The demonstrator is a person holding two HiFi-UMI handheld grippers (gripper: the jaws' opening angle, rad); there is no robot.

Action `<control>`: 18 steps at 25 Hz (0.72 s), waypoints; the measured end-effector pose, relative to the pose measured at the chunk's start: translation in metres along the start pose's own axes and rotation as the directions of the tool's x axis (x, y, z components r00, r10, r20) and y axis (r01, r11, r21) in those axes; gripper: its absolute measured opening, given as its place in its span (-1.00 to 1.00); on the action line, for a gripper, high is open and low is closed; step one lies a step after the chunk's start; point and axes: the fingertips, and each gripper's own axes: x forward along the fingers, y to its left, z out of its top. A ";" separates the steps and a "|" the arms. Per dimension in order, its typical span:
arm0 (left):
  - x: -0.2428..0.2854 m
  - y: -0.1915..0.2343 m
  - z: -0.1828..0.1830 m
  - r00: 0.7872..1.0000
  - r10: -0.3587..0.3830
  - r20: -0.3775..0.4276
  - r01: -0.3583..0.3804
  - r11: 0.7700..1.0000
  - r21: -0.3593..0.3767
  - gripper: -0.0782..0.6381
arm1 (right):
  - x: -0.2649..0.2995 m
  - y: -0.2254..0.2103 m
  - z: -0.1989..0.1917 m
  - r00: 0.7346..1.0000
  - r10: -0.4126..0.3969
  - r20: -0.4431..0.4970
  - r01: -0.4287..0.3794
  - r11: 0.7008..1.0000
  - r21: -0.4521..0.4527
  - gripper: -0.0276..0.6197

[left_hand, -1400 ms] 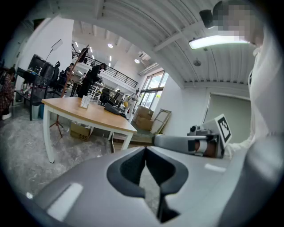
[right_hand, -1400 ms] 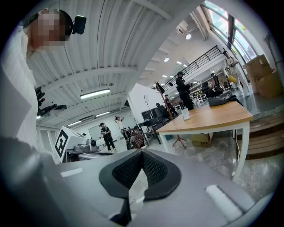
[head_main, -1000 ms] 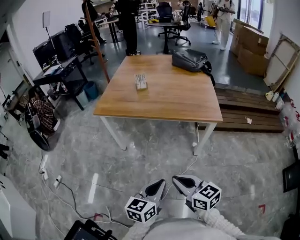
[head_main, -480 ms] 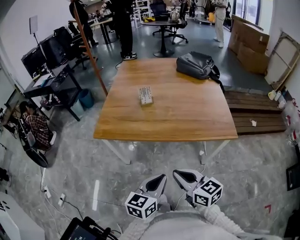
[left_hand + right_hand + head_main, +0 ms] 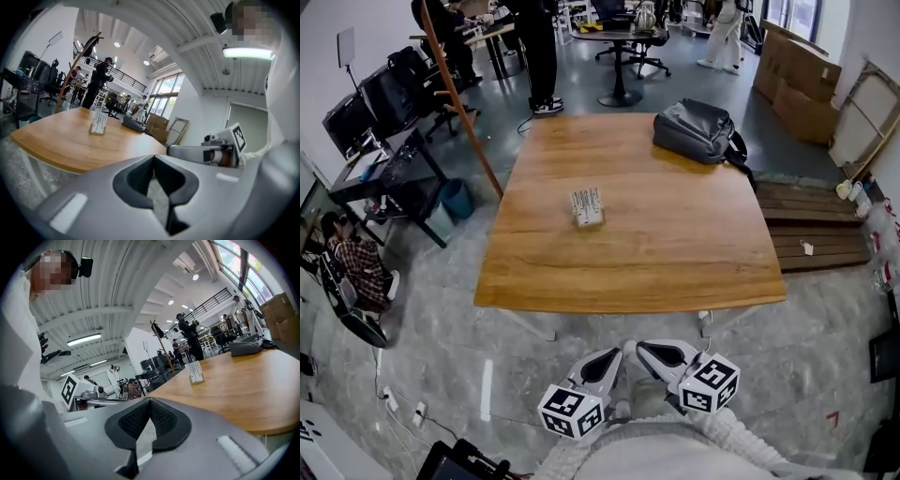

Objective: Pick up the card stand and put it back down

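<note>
Approach step: both grippers wait short of the table, and the card stand is not yet touched.

The card stand (image 5: 587, 206) stands near the middle of the tabletop (image 5: 675, 253), a little toward its left edge and well apart from the grey backpack (image 5: 697, 131) at the far right corner. The left gripper (image 5: 616, 355) and the right gripper (image 5: 643, 349) are side by side before the near edge, over the floor. Each has its jaws closed together with nothing between them. I judge the picking has not begun. The next move asks to reach over the near edge, open one pair of jaws and set them around the stand.
</note>
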 end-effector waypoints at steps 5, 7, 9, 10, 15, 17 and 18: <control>0.049 0.049 0.042 1.000 0.021 0.019 -0.022 0.999 0.025 -0.76 | 0.051 -0.053 0.045 0.999 0.030 0.012 -0.029 0.999 -0.031 -0.93; 0.071 0.071 0.058 0.999 0.041 0.022 -0.041 0.999 0.018 -0.76 | 0.070 -0.076 0.065 0.999 0.037 0.010 -0.037 0.998 -0.052 -0.93; 0.090 0.091 0.074 0.997 0.066 0.034 -0.066 0.998 0.004 -0.76 | 0.087 -0.096 0.082 0.999 0.052 0.003 -0.051 0.997 -0.061 -0.93; 0.099 0.100 0.083 0.996 0.076 0.043 -0.076 0.997 -0.002 -0.76 | 0.095 -0.105 0.091 0.998 0.061 0.001 -0.061 0.996 -0.065 -0.93; 0.137 0.133 0.115 0.993 0.091 0.076 -0.088 0.996 -0.031 -0.76 | 0.126 -0.145 0.115 0.996 0.089 -0.029 -0.091 0.992 -0.086 -0.93; 0.147 0.141 0.120 0.992 0.094 0.080 -0.091 0.995 -0.038 -0.76 | 0.135 -0.159 0.119 0.996 0.086 -0.039 -0.089 0.992 -0.086 -0.93; 0.151 0.145 0.122 0.992 0.097 0.079 -0.094 0.995 -0.042 -0.76 | 0.139 -0.165 0.120 0.995 0.086 -0.041 -0.089 0.993 -0.078 -0.93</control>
